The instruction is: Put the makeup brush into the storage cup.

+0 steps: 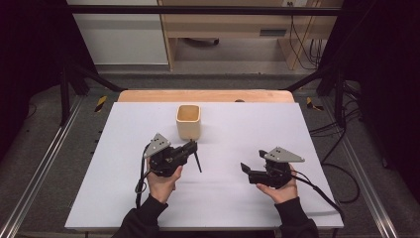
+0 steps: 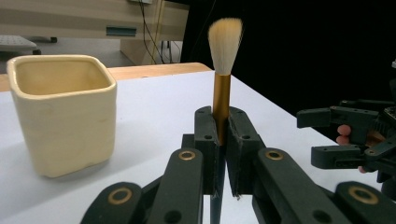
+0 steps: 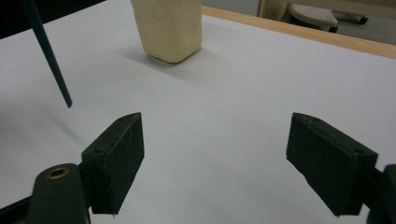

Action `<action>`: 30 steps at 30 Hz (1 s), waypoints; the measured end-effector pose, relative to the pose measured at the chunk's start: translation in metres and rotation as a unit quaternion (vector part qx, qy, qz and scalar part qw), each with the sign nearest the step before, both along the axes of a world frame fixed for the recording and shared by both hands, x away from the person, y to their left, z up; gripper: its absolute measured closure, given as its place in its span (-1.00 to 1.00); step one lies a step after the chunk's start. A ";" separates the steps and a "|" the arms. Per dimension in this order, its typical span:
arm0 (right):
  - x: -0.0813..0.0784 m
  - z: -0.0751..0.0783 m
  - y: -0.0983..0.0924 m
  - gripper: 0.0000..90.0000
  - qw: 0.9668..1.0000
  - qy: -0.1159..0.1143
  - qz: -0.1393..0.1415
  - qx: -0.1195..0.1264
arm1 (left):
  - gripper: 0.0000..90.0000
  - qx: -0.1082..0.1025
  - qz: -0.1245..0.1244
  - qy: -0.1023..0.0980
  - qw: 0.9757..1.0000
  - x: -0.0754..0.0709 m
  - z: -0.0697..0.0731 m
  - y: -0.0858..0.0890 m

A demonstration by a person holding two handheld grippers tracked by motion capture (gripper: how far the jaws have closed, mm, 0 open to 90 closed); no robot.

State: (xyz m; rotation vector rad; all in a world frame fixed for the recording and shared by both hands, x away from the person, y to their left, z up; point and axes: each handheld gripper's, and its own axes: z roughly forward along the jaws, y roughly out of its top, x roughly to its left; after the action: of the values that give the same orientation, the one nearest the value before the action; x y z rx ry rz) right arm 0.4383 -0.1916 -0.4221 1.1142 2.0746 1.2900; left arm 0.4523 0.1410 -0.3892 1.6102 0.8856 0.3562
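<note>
Your left gripper (image 2: 219, 154) clamped the brush (image 2: 222, 70) upright between its fingers; your right gripper's (image 3: 215, 163) fingers stood wide apart, empty.

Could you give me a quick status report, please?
Left claw shut on brush, bristles up. Right claw open, empty. Cup upright, nothing blocking.

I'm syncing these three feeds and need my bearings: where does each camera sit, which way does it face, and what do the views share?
High view: above the person's side, looking forward and down on the white table; both hands, left gripper and right gripper enter from below.
Left gripper view: rides the left gripper, facing the cup and the upright brush in its jaws.
Right gripper view: rides the right gripper, jaws apart, looking down across the table.
Shared: the cup appears in all three.
</note>
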 end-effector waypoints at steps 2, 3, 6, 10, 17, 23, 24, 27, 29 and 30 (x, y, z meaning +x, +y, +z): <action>0.000 0.000 -0.004 -0.60 1.000 0.002 -0.007 -0.002 | 0.85 0.005 0.000 0.000 1.000 0.001 0.002 0.003; 0.000 -0.001 -0.006 -0.62 1.000 0.001 -0.009 -0.002 | 0.85 0.005 0.000 0.000 1.000 0.001 0.002 0.003; 0.000 -0.001 -0.011 -0.66 1.000 0.003 -0.015 -0.006 | 0.85 0.015 0.003 -0.001 1.000 0.003 0.007 0.011; -0.001 -0.001 -0.016 -0.69 1.000 0.009 -0.026 -0.005 | 0.85 0.024 0.008 -0.005 1.000 0.004 0.012 0.020; -0.001 -0.002 -0.024 -0.73 0.999 0.017 -0.037 -0.007 | 0.85 0.039 0.013 -0.006 0.999 0.008 0.022 0.029; 0.000 -0.002 -0.027 -0.74 0.999 0.018 -0.040 -0.010 | 0.85 0.049 0.021 -0.014 0.998 0.017 0.034 0.034; 0.000 -0.002 -0.026 -0.75 0.999 0.019 -0.041 -0.010 | 0.85 0.051 0.022 -0.015 0.998 0.018 0.036 0.034; 0.000 -0.002 -0.026 -0.75 0.999 0.020 -0.042 -0.010 | 0.85 0.054 0.023 -0.017 0.998 0.021 0.039 0.035; 0.000 -0.002 -0.026 -0.76 0.999 0.020 -0.043 -0.011 | 0.85 0.053 0.024 -0.018 0.998 0.025 0.043 0.035; 0.000 -0.002 -0.026 -0.76 0.999 0.019 -0.044 -0.011 | 0.85 0.056 0.024 -0.020 0.998 0.026 0.043 0.034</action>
State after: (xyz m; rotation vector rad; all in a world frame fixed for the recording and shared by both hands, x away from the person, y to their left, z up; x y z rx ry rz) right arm 0.4387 -0.2180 -0.4244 1.2151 2.0387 1.2112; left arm 0.4782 0.1755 -0.3457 1.6808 0.8889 0.4772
